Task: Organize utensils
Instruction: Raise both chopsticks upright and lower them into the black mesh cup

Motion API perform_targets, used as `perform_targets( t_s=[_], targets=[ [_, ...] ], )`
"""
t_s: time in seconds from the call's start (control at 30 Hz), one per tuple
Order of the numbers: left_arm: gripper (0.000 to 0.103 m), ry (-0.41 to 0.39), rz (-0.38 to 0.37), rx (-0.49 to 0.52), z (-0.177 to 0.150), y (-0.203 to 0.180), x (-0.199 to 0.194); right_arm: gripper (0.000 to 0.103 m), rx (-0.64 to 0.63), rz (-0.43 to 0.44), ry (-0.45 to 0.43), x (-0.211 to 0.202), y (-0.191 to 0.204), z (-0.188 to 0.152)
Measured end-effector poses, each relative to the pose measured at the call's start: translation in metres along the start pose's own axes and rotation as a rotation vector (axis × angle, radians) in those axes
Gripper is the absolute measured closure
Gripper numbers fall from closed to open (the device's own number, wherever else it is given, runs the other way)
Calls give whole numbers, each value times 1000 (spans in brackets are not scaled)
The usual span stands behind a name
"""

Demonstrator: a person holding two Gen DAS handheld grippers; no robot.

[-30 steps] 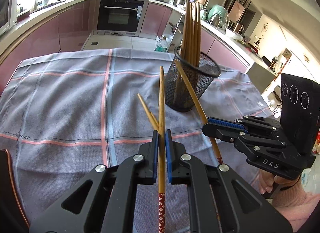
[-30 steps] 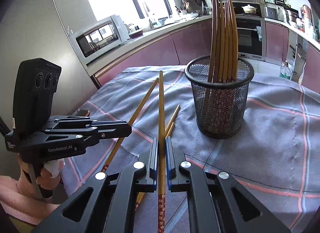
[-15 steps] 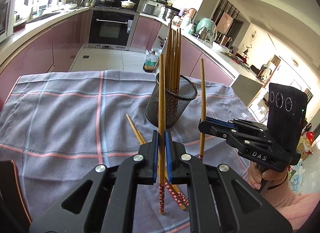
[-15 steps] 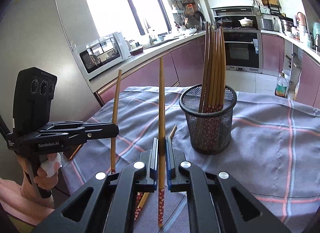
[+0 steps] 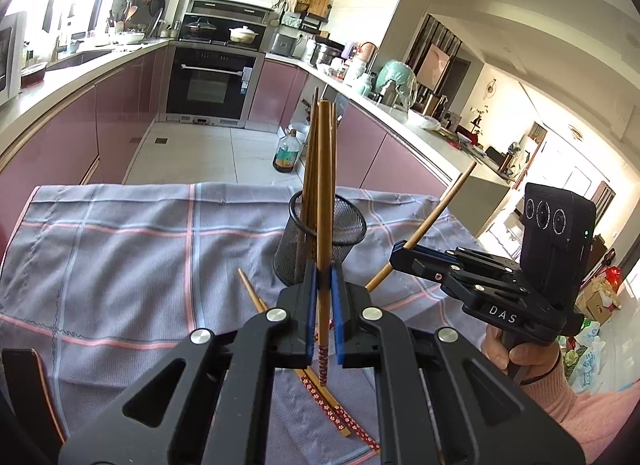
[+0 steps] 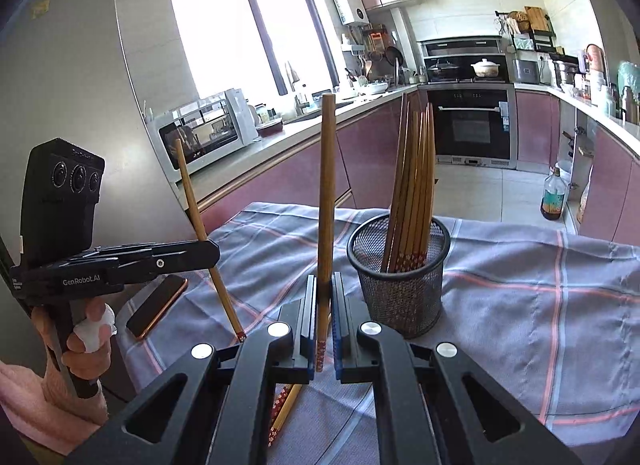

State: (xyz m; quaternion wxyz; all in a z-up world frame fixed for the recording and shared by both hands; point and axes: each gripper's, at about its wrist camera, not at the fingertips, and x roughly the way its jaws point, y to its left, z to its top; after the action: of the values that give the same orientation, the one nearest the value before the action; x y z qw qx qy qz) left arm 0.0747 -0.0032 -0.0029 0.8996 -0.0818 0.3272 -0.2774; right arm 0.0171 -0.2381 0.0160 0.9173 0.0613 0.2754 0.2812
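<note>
My left gripper [image 5: 323, 277] is shut on a wooden chopstick [image 5: 323, 185] that stands nearly upright, its red patterned end hanging free above the cloth. My right gripper [image 6: 324, 285] is shut on a second upright chopstick [image 6: 326, 185]. Each gripper also shows in the other's view: the right gripper [image 5: 400, 251] with its slanted chopstick [image 5: 440, 205], and the left gripper [image 6: 212, 251] with its chopstick [image 6: 192, 193]. The black mesh cup [image 6: 400, 297] [image 5: 348, 233] stands just beyond both and contains several chopsticks [image 6: 416, 185]. Two loose chopsticks [image 5: 344, 417] [image 6: 284, 405] lie on the cloth below the grippers.
A grey checked cloth [image 5: 140, 257] covers the table. A dark phone [image 6: 158, 307] lies near the table's left edge. Each gripper is held by a hand in a pink sleeve [image 5: 572, 397]. Beyond the table are the kitchen floor with a bottle [image 5: 286, 155] and pink cabinets.
Both grippers have risen with their chopsticks, whose lower ends have come off the cloth. The sticks now stand more upright, and the mesh cup sits lower in both views.
</note>
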Motion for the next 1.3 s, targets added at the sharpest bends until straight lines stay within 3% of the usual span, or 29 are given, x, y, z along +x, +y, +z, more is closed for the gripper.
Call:
perform_targets(
  t_s=[0.83,1.3],
  targets=[
    [96,-125,-16,39,65,-16,-6,98,-44,-80,-146,-31,-7,49],
    [96,-191,28,64,104,-24,5,98,-49,-128,-206,-28,-19,77]
  ],
)
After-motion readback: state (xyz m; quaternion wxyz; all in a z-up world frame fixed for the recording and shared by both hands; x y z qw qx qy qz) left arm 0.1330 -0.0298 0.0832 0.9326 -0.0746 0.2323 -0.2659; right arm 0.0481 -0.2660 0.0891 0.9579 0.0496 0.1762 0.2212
